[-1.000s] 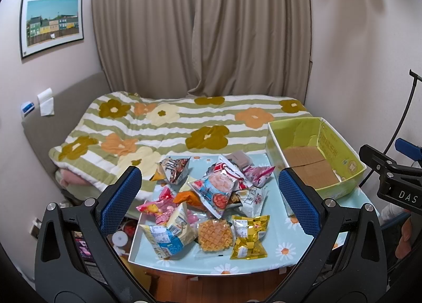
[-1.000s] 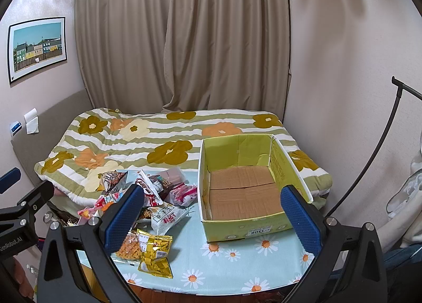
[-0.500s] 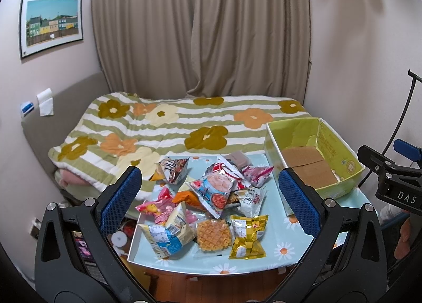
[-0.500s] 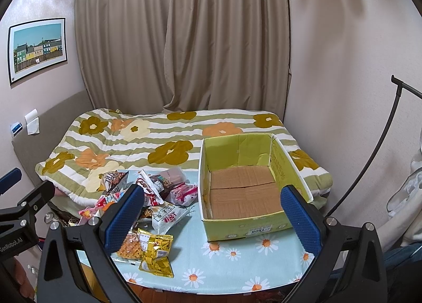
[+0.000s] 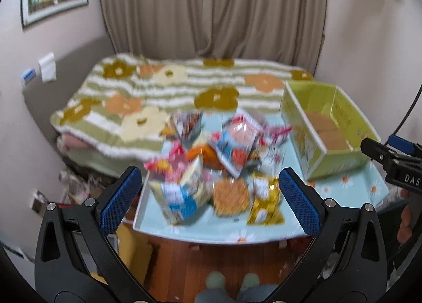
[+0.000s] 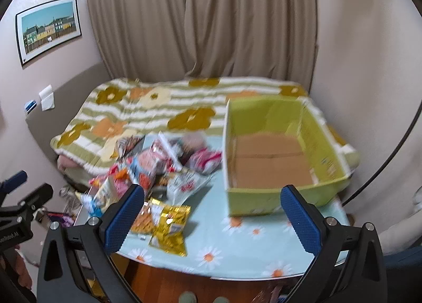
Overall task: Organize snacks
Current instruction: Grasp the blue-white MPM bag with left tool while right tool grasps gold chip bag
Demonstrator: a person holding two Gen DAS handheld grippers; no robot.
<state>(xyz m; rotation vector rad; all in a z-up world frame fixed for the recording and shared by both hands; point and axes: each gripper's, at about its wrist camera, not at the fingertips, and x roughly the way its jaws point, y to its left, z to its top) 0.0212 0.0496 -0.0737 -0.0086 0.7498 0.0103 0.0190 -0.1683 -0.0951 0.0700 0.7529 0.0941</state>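
Dropping in toward the bench [image 5: 263,234]: vs the frames from a sec ago, both views now sit lower and closer, everything's bigger and motion-blurred, so both claws are on the move after hovering w/ almost no change. Floor and the person's feet now show at the bottom edge.

Left claw [image 5: 208,192] is spread wide, nothing between the pads, lined up over the snack pile [image 5: 219,160]. Right claw [image 6: 212,216] also wide apart and holding nothing; through it you see a gold packet [image 6: 168,224] near its left pad and the green box [image 6: 279,160] ahead-right.

Snacks all sit heaped on the left part of the bench, touching and overlapping; round waffle pack [image 5: 230,195] and gold packet at the near edge. Green box stands to their right, cardboard floor bare, nothing inside yet.

Read: approach phase just starting, no snack sorted so far. Prob the near-edge packs are easiest first grabs. Crinkly bags overlap, so a pinch could drag a neighbour along.
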